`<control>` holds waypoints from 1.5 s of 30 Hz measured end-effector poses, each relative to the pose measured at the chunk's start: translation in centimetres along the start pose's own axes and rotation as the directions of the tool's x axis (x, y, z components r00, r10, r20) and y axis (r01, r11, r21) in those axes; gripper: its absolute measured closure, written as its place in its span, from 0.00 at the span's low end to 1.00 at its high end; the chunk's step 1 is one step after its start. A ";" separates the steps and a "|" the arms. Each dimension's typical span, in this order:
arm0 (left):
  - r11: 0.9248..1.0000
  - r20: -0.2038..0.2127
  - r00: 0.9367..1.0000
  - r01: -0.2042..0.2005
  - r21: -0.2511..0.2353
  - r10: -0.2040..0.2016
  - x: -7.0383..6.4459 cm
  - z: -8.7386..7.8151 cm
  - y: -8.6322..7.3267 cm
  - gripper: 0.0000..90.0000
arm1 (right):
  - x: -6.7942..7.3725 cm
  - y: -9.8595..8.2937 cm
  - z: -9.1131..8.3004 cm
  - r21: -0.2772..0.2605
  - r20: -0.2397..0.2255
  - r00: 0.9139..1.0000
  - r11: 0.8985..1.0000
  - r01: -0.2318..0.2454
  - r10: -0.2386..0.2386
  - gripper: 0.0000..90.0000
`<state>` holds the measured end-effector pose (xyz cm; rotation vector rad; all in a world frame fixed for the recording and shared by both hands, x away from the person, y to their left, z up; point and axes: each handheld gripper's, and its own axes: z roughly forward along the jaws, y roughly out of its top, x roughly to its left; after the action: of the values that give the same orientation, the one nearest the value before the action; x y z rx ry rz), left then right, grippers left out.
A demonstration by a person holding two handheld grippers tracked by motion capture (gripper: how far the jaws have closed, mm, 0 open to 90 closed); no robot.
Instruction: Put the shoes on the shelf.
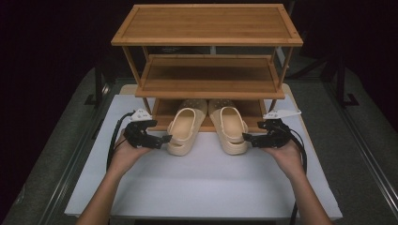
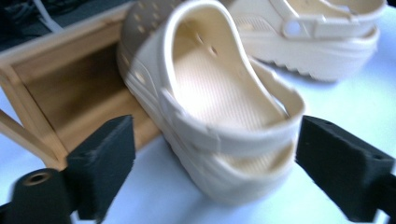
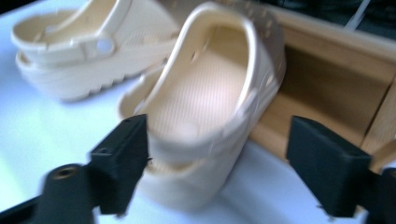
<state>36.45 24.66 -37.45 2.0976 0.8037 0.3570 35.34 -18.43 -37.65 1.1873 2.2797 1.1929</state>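
Both claws, left claw point(image 1: 165, 139) and right claw point(image 1: 246, 137), sit spread at the heels of two clogs point(image 1: 184, 131) before the rack point(image 1: 206, 40). Pinching the soft heel strap could let a clog slip.

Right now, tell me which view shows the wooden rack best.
The high view: the whole rack shows, all three shelves, with two clogs' toes on the bottom one. The left gripper view shows its bottom shelf corner; the right gripper view, a stretch of that shelf.

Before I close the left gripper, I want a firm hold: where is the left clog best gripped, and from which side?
Grip the left clog at its heel end, across the heel strap and sole, coming from the person's side. The toe rests on the rack's bottom shelf, so the heel sticks out toward the open left gripper, whose jaws already flank it.
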 end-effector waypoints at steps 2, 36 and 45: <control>1.000 0.008 1.000 -0.004 0.018 0.004 -0.2 0.2 -0.8 0.09 | 0.1 -0.7 -0.1 -0.006 -0.016 1.000 1.000 0.007 -0.008 0.19; 0.993 0.055 0.998 -0.049 0.109 0.044 -1.8 8.4 -0.8 0.02 | 0.8 -2.9 5.9 0.064 -0.181 0.982 0.996 0.059 -0.047 0.13; 0.995 0.085 0.995 -0.051 0.086 0.043 -3.1 9.9 0.2 0.02 | 1.2 -2.1 6.9 0.058 -0.174 0.982 0.995 0.081 -0.070 0.13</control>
<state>39.20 16.46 -43.22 2.2016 0.7341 0.2621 37.50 -14.48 -43.39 1.0456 2.4837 1.2461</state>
